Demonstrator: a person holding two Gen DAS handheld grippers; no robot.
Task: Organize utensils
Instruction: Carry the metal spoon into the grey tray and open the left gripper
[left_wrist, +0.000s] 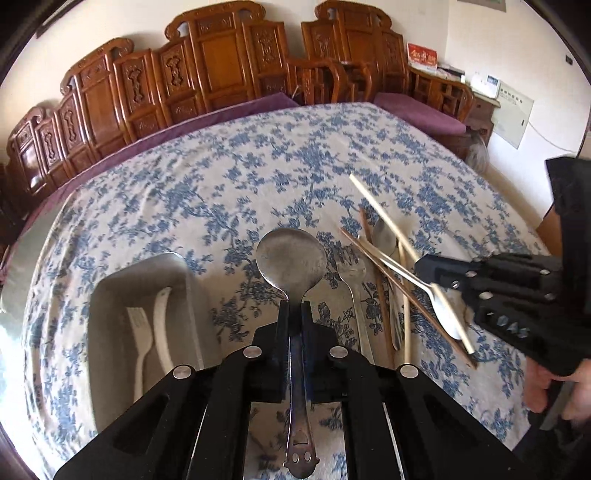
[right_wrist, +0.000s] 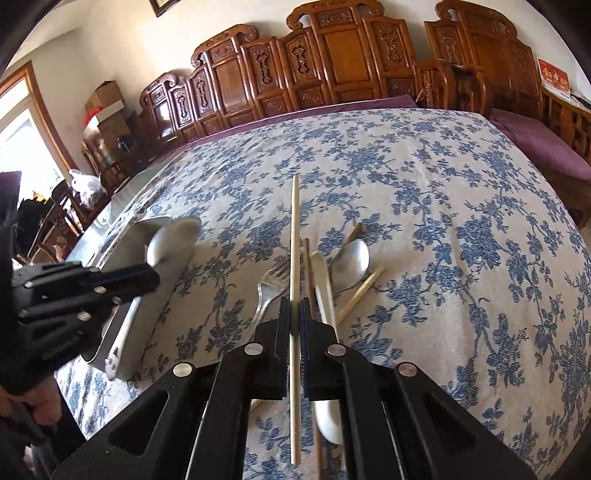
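Large steel spoon (left_wrist: 291, 258) and pale chopstick (right_wrist: 294, 258) held aloft; remaining utensils (left_wrist: 380, 280) lie crisscrossed beside grey tray (left_wrist: 110, 295).

A home's living or dining room is showing here: carved wooden chairs (right_wrist: 332, 55) with purple cushions (left_wrist: 417, 110) are lining the wall, a blue floral tablecloth (left_wrist: 258, 166) is covering the surface, and cardboard boxes (right_wrist: 105, 99) are sitting by a window.

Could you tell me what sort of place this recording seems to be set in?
Probably a home living or dining room: a table under a blue floral tablecloth, carved wooden seating with purple cushions along the wall, and stacked cardboard boxes.
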